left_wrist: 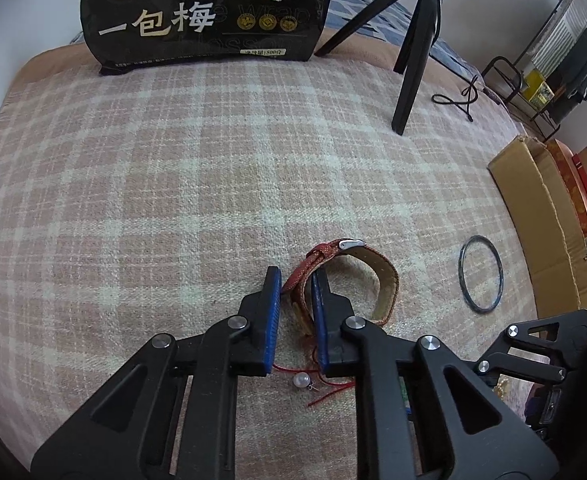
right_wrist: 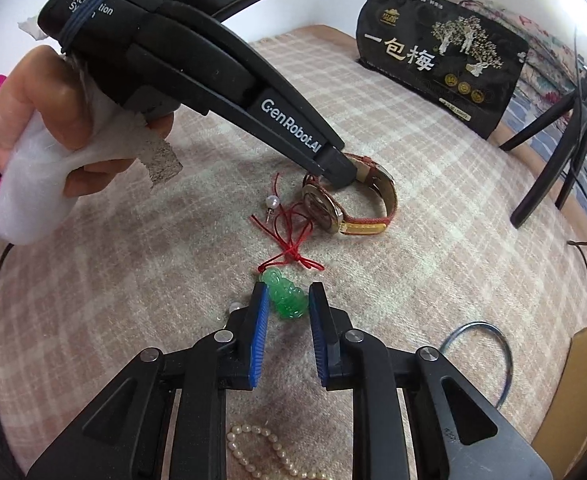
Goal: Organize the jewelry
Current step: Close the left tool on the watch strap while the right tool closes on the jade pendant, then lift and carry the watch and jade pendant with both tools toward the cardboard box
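Left gripper (left_wrist: 296, 280) straddles the strap of the watch (left_wrist: 349, 276) on the plaid blanket (left_wrist: 173, 180), jaws narrowly apart; close squarely before lifting. Right gripper (right_wrist: 287, 300) brackets the jade pendant (right_wrist: 286, 299), jaws parted, nothing gripped

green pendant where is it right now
In the right wrist view, the green pendant lies on the plaid blanket between the right gripper fingers, its red cord trailing toward the watch.
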`<state>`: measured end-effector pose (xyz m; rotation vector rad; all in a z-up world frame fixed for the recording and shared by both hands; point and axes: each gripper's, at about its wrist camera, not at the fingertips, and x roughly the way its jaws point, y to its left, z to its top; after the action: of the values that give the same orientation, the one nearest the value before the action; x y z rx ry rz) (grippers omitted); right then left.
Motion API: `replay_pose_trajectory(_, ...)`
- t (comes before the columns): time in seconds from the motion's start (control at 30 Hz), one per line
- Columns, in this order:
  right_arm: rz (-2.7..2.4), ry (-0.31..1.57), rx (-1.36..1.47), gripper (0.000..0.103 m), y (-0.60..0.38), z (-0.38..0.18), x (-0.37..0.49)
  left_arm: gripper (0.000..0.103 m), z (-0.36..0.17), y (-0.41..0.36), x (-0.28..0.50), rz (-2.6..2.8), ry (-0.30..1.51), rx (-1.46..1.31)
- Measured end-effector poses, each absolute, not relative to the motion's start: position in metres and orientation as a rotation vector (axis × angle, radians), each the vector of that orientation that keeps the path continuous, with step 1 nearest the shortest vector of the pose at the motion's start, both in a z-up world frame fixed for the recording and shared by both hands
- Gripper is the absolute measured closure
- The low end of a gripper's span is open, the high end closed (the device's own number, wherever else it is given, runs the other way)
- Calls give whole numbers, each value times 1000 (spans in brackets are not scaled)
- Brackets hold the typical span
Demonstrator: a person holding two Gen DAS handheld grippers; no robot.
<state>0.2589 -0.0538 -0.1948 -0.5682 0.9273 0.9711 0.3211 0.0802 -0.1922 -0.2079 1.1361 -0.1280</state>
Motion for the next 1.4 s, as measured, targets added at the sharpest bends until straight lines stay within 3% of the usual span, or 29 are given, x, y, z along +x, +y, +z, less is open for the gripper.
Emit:
replay_pose_trajectory(0.67,888,905,-564,88,-81,-175,250,90,-169,76,312,-97,1065,-190)
replay_pose_trajectory(1.4,726,733,-508,88,-137,-84,229,90,-97,54,277,-117,925,-157)
